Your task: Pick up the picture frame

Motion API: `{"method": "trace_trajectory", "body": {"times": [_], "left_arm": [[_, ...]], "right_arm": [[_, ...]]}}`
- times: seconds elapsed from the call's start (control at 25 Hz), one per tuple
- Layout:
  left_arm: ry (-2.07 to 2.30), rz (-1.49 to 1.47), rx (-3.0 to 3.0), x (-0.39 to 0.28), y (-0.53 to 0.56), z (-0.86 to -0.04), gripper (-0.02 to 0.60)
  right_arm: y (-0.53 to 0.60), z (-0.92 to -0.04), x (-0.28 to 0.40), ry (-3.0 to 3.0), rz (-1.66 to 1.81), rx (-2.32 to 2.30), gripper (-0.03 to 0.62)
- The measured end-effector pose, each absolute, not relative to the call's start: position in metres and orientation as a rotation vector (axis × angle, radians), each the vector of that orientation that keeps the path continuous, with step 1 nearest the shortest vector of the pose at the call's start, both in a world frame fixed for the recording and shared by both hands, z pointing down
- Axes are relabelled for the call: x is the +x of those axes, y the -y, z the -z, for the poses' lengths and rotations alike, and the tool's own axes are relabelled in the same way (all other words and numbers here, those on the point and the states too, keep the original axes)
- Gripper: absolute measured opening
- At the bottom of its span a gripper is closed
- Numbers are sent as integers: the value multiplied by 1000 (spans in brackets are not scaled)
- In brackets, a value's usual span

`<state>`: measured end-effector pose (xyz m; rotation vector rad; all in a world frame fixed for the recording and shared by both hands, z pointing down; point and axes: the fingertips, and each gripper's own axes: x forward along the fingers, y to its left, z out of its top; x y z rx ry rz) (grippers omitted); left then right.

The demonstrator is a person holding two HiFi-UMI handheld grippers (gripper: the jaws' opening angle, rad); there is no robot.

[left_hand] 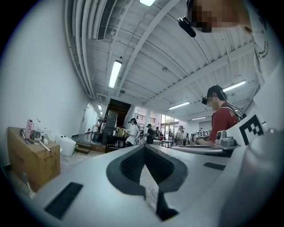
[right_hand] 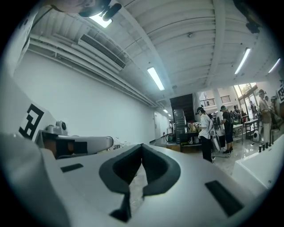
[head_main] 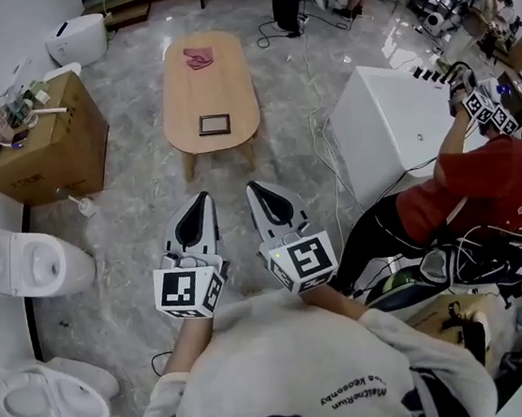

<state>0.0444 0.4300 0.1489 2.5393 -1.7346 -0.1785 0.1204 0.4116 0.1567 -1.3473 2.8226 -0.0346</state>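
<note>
A small dark picture frame lies flat near the front end of an oval wooden coffee table. My left gripper and right gripper hover side by side over the marble floor, a short way in front of the table. Both point level toward it, jaws shut and holding nothing. In the left gripper view the left gripper shows its tips pressed together, as does the right gripper in the right gripper view. Neither of those views shows the frame.
A pink cloth lies on the table's far end. A cardboard box stands at the left, white toilets nearer left. A white cabinet and a person in a red shirt are at the right. Cables trail on the floor.
</note>
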Motion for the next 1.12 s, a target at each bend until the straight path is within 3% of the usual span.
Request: {"method": "trace_trajectory", "body": {"times": [0.8, 1.12], "left_arm": [[1698, 159, 2539, 38, -385, -160, 8], [1670, 163, 2547, 17, -317, -165, 8]], "right_arm": [[-368, -166, 120, -2810, 60, -1426, 9], [-305, -169, 93, -2823, 46, -1422, 9]]}}
